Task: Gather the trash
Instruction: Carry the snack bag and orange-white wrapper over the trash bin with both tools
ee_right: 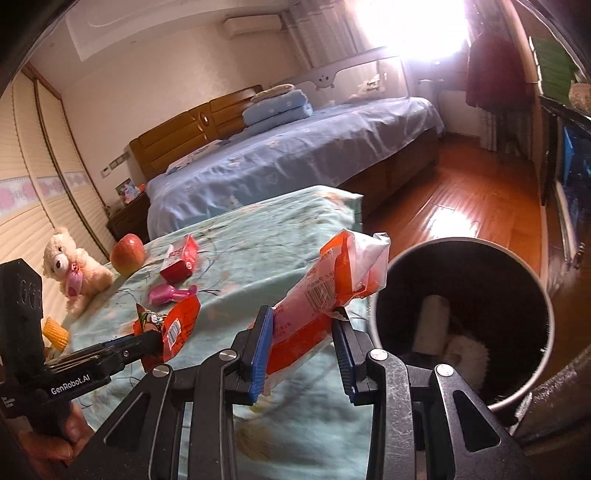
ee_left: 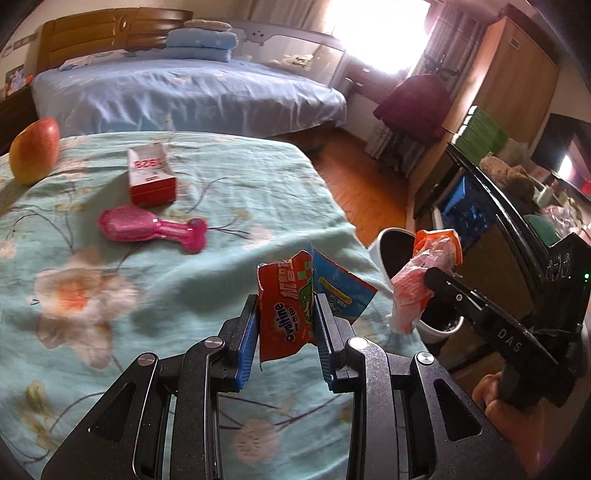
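L wrist: 2 wrappers (ee_left: 284, 306), 1 bin (ee_left: 397, 254).

A bedroom lay under harsh glare from a curtained window (ee_right: 402, 26). A bed (ee_right: 295, 155) in a blue sheet stood against a wooden headboard (ee_right: 184, 129), folded blue pillows (ee_left: 201, 43) at its head. The floor (ee_right: 461, 206) was glossy orange-brown wood. A wooden wardrobe (ee_left: 517, 70) stood by the window, and slatted cupboard doors (ee_right: 37, 184) lined the opposite wall.
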`<state>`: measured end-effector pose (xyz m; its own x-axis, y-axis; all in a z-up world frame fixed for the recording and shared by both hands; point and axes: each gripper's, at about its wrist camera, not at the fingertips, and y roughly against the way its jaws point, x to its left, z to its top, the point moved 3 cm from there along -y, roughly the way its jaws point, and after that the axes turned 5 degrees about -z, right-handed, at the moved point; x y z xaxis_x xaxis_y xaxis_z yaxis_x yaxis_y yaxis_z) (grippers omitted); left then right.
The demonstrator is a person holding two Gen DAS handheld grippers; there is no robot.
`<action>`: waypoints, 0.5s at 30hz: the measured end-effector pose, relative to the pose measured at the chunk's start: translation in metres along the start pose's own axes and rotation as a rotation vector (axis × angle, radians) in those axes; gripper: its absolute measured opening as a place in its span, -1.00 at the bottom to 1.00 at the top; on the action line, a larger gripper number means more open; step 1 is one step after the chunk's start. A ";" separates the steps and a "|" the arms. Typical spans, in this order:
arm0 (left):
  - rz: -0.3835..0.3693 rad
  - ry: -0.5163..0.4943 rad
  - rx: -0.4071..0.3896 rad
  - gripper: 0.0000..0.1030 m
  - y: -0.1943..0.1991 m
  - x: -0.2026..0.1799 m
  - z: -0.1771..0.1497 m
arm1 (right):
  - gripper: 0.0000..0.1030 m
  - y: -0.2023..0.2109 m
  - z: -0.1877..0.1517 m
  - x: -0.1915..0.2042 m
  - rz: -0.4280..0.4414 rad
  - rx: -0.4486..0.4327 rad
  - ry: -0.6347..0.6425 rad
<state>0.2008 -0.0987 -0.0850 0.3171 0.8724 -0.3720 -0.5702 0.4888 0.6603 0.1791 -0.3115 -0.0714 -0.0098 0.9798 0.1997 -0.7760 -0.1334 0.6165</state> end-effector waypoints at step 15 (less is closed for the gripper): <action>-0.034 -0.073 0.016 -0.47 -0.016 -0.047 0.002 | -0.37 0.022 -0.007 -0.043 -0.072 -0.027 -0.034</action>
<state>0.1966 -0.1474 -0.0769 0.3909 0.8530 -0.3458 -0.5463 0.5174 0.6587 0.1583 -0.3552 -0.0720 0.0683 0.9810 0.1816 -0.7904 -0.0579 0.6099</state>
